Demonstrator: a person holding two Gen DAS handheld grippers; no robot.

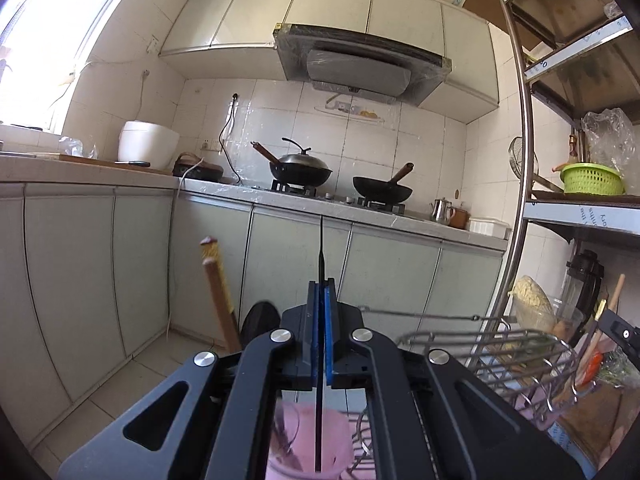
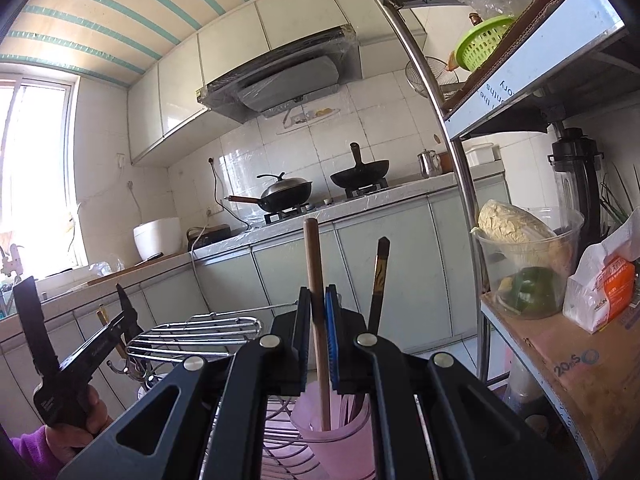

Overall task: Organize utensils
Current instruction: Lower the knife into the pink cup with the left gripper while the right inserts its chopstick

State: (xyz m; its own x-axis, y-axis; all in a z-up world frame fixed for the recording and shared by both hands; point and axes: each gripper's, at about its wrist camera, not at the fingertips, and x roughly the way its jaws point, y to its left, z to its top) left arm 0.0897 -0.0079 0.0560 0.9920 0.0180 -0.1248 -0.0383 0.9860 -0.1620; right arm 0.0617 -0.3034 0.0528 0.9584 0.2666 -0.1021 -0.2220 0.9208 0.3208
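My left gripper (image 1: pixel 320 292) is shut on a thin black chopstick (image 1: pixel 321 256) that stands upright, its lower end inside a pink cup (image 1: pixel 308 444) below the jaws. Two wooden utensil handles (image 1: pixel 218 300) stick up to the left. My right gripper (image 2: pixel 319 300) is shut on a brown wooden chopstick (image 2: pixel 314 264) whose lower end sits in the same pink cup (image 2: pixel 340 436). A dark patterned chopstick (image 2: pixel 379 280) leans in the cup just to the right. The left gripper (image 2: pixel 100 344) also shows at the lower left of the right wrist view.
A metal wire dish rack (image 1: pixel 492 352) stands beside the cup, and shows in the right wrist view (image 2: pixel 200 336). A steel shelf (image 2: pixel 536 320) on the right holds a plastic tub of vegetables (image 2: pixel 528 264) and a bag. Counter with two woks (image 1: pixel 382 190) lies ahead.
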